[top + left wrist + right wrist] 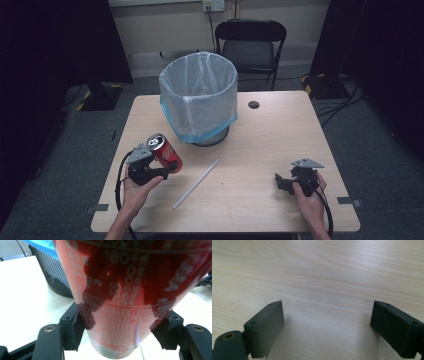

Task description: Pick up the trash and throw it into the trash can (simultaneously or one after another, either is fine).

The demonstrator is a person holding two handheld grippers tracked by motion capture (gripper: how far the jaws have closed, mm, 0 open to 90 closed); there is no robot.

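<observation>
1. The left hand-held gripper [167, 167] is clamped on a red drink can [164, 152], both jaws pressed to its sides, lifted off the worktop [260, 150] and tilted.
2. The can sits just in front of a mesh waste bin [198, 97] lined with a pale blue bag.
3. A white straw [196, 183] lies on the worktop between the two grippers.
4. The right hand-held gripper [280, 181] rests low near the right edge, jaws spread wide with bare wood between them.
</observation>
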